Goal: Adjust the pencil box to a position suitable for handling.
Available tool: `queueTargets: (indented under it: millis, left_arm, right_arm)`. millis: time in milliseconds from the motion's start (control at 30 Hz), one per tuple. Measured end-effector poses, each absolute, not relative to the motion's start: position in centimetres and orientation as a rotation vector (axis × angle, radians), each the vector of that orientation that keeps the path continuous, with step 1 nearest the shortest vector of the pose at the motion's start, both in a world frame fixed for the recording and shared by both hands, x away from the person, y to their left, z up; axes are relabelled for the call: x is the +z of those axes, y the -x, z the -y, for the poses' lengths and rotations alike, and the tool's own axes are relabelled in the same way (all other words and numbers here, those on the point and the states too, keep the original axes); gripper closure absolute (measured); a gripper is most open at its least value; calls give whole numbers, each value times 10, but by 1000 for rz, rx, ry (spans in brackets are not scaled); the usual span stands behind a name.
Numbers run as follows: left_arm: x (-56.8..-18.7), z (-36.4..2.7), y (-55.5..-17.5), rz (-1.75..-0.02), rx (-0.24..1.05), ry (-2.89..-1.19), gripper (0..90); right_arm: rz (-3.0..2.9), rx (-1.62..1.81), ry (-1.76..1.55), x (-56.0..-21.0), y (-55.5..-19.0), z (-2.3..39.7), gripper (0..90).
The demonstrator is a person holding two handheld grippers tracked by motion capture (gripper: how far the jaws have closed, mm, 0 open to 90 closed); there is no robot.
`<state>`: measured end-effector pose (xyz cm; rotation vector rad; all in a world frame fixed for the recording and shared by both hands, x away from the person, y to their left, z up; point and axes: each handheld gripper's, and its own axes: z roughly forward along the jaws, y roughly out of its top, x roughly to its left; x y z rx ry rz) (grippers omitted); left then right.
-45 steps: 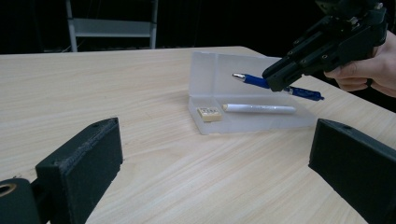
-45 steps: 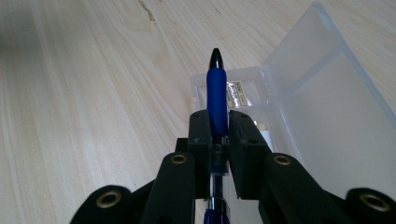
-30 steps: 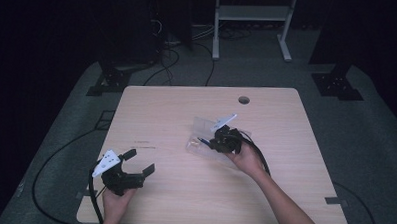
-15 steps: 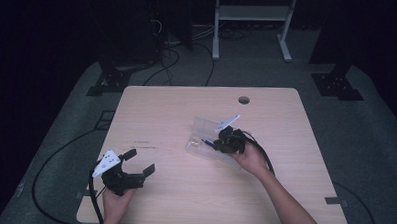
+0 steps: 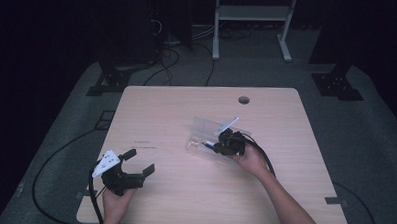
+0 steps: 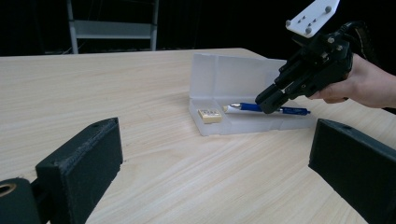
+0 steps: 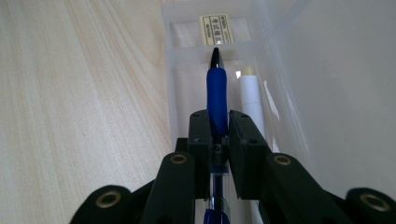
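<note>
— Dark room all round, cables on the floor, a white rack behind; how does the surface (image 5: 156,110) look?

— Pale wood, mostly bare; a clear case (image 6: 233,77) lies open near its middle, lid tipped back; my right claw (image 7: 217,122) is clamped on a blue pen (image 7: 216,95), its tip over the divider of the long tray.

— What's already in?

— A white stick (image 7: 251,95) in the same tray, just beside the pen; an eraser (image 6: 209,115) in the end compartment; I judge the pen nearly placed, not yet let go; after that, the lid.

— And your left claw (image 5: 138,161)?

— Spread wide, holding nothing, near the front edge, well apart from the case.

— Anything in the way?

— Only the stick, crowding the tray; the case is light and could slide.
</note>
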<state>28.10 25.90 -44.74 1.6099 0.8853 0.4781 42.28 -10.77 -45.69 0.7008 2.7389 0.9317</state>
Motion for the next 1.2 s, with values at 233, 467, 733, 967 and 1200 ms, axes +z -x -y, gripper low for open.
queueTargets:
  millis: [233, 467, 733, 967, 1200]
  left_arm:
    - [-447, -259, -281, -885, 478, -1614, 17]
    - [-447, -258, -281, -885, 478, -1615, 17]
    - [-447, -259, -281, -885, 478, -1613, 17]
    - [-447, -259, -281, -885, 479, -1613, 17]
    - [-448, -258, -281, -892, 477, -1611, 17]
  right_arm:
    - [-2747, 917, -710, -462, -423, 109, 791]
    - [-2754, 913, -707, -465, -424, 109, 790]
    - [-2764, 923, -735, -467, -425, 109, 714]
    - [-2753, 956, -744, -465, -421, 111, 706]
    - [-2747, 989, -745, -462, -418, 116, 703]
